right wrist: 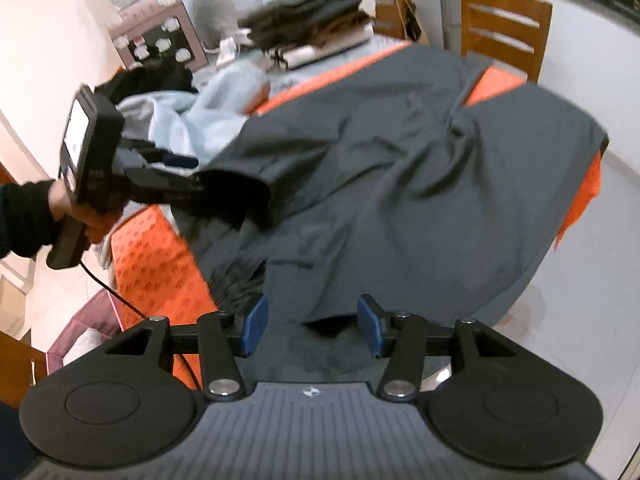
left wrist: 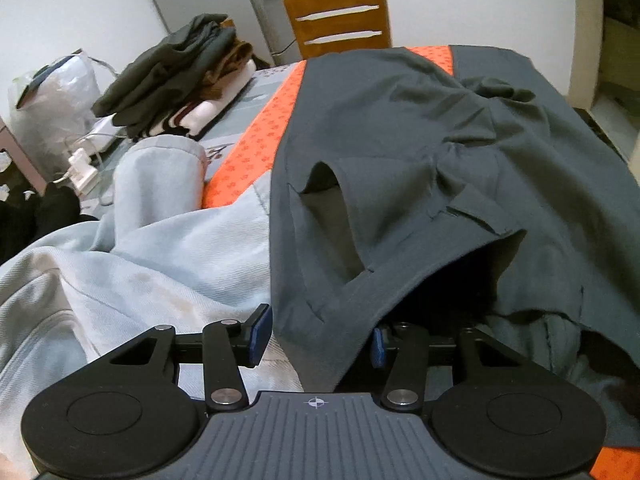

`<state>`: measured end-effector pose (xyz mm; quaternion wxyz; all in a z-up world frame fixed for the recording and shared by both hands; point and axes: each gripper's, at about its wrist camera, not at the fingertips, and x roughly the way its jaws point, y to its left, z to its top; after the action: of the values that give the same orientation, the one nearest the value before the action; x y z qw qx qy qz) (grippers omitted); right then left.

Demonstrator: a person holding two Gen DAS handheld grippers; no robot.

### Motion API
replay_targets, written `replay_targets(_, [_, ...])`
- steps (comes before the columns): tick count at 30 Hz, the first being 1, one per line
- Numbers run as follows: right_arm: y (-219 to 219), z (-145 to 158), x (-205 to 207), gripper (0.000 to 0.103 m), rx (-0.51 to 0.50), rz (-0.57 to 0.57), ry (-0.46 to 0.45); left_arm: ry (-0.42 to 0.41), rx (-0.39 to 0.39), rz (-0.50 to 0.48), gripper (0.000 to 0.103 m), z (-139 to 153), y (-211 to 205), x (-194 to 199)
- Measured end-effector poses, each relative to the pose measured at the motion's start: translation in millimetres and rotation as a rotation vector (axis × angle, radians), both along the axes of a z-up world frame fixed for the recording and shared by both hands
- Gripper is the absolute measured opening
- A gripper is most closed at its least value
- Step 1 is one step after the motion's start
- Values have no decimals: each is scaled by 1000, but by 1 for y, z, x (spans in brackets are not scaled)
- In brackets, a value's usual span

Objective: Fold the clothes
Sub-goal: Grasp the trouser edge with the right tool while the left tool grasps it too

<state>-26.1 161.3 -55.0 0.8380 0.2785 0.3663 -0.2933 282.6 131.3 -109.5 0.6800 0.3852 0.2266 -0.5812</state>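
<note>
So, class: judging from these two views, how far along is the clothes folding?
Done: a stack of folded clothes sits at the table's far end. In hand: the dark grey trousers lie spread out, with the left gripper and right gripper open at the waistband, fabric between the jaws. Left: folding them, then the light blue garment.

My left claw (left wrist: 316, 336) is matt black plastic, its pads (left wrist: 260, 334) smooth blue rubber-like material, with bright metal pivot pins. The body behind it is ribbed grey plastic. Draped over that claw, the grey trousers (left wrist: 420, 152) are soft matt cloth, faintly creased. Just left of the trousers lies a pale blue garment (left wrist: 160, 248) of ribbed twill weave. Under the trousers, the orange cover (left wrist: 256, 140) is printed matt fabric. Beyond the trousers stands a chair (left wrist: 340, 20) of smooth varnished wood.
</note>
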Motion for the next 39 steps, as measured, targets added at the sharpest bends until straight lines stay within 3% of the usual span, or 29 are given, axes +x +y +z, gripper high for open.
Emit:
replay_targets(5, [25,-24,34,64,-8,-61,64,8,-26,-64,51,-4,4,6])
replay_targets(12, [55,-58,72,64,-103,-137,236,23,-56,-155,46,-7,7,17])
replay_targets(17, [67,-70,78,64,-145,-180,307,34,-66,-176,46,-9,8,20])
replay_targets(19, [69,-71,78,59,-166,-195,318,38,-67,-180,46,-11,8,21])
replay_targets(20, [69,-72,77,50,-172,-204,320,35,-63,-180,46,-12,7,21])
replay_targets(24, [68,-71,70,29,-171,-244,305,39,-55,-168,42,-16,4,23])
replay_targets(26, [68,-71,66,17,-175,-257,288,47,-45,-163,19,-16,2,25])
replay_targets(30, [70,-61,53,7,-171,-316,225,63,-50,-128,11,-7,3,35])
replay_targets(39, [88,15,11,6,-260,-467,66,111,-194,-93,9,51,29,61])
